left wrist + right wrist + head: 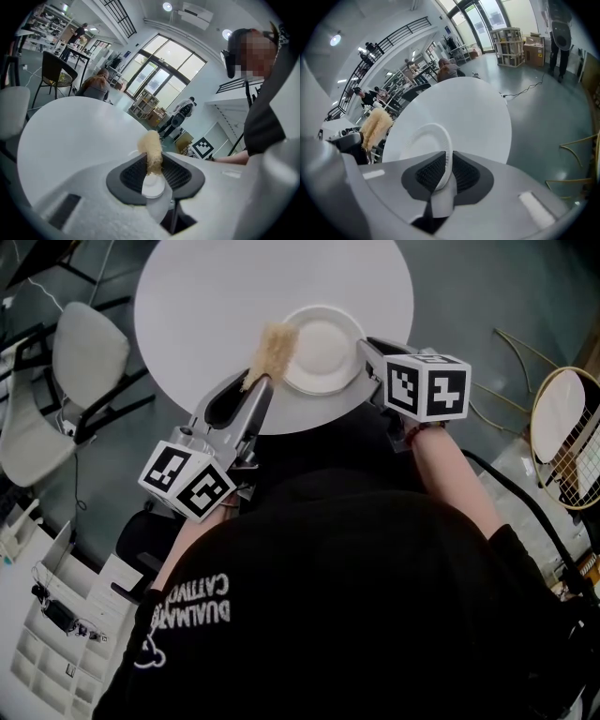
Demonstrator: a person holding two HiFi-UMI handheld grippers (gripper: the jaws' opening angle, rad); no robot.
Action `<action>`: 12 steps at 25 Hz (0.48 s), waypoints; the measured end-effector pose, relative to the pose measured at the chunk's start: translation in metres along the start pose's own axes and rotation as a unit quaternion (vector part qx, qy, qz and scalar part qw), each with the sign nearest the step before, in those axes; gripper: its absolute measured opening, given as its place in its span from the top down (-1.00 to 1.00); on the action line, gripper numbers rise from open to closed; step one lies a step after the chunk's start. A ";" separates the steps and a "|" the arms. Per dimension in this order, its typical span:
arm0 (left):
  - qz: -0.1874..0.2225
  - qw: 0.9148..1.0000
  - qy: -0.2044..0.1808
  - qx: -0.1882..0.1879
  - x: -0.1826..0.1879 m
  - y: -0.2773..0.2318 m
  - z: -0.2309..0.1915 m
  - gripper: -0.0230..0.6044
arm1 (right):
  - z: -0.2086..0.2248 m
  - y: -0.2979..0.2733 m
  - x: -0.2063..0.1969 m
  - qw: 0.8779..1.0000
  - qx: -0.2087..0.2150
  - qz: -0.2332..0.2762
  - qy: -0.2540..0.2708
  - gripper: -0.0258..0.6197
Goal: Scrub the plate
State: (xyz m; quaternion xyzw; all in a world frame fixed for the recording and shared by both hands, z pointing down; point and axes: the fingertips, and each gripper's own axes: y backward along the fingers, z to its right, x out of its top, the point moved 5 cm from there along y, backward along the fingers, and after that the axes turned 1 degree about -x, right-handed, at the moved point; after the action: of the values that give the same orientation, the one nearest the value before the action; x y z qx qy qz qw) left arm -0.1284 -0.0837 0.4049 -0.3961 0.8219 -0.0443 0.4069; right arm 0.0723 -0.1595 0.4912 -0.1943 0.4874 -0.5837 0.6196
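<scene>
Plate [323,351], white and round, at the near edge of a round white table [206,296], a little right of the middle of that edge. The right gripper [367,351] pinches the plate's right rim, and in the right gripper view the rim runs straight between the two closed jaws, with the plate seen nearly edge-on. Whether the plate's far side rests on the table cannot be told.

The left gripper [255,390] is clamped on the white handle of a scrubbing brush [272,351]. The brush's tan, fuzzy head reaches forward and meets the plate's left rim.

The scrubbing looks to be at its start, since the brush is at the rim and not yet over the middle of the plate. The next move likely calls for carrying the brush head across the plate and rubbing it there. The right grip would need to stay firm, because the plate looks light and sits close to the table's edge, so it could slide or tip off.

Nothing stands between the brush and the plate. A white chair [86,352] sits by the table's left edge, and a gold wire chair [562,423] stands on the floor well to the right. A compartment tray [47,652] lies at the lower left. The person's black top fills the foreground, and other people show far off in the hall
</scene>
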 end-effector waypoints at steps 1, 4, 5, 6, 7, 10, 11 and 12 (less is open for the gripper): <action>-0.007 1.000 -0.006 0.000 -0.001 -0.002 0.001 0.63 | 0.000 0.001 0.000 1.000 -0.001 0.002 -0.002 0.75; -0.039 0.999 -0.033 0.005 -0.001 -0.012 0.001 0.63 | -0.001 0.003 0.003 1.000 -0.001 0.007 -0.005 0.77; -0.052 0.998 -0.044 0.006 -0.001 -0.017 0.001 0.63 | -0.002 0.003 0.005 1.000 -0.001 0.008 -0.006 0.78; -0.063 0.997 -0.054 0.005 0.000 -0.023 0.001 0.63 | -0.003 0.004 0.006 1.000 0.000 0.010 -0.006 0.78; -0.074 0.995 -0.062 0.003 0.000 -0.030 0.002 0.63 | -0.004 0.004 0.008 1.000 0.000 0.012 -0.005 0.79; -0.111 0.991 -0.080 -0.011 -0.001 -0.053 0.009 0.64 | -0.006 0.006 0.010 1.000 0.000 0.015 -0.004 0.79; -0.128 0.988 -0.087 -0.015 -0.003 -0.061 0.013 0.64 | -0.007 0.006 0.010 1.000 0.001 0.015 -0.004 0.79; -0.146 0.984 -0.096 -0.017 -0.005 -0.069 0.016 0.64 | -0.007 0.005 0.010 1.000 0.002 0.014 -0.004 0.79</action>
State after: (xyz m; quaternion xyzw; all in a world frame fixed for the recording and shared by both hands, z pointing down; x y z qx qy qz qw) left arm -0.0732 -0.1233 0.4249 -0.5208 0.7130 -0.0506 0.4667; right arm 0.0681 -0.1647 0.4802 -0.1887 0.4862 -0.5752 0.6301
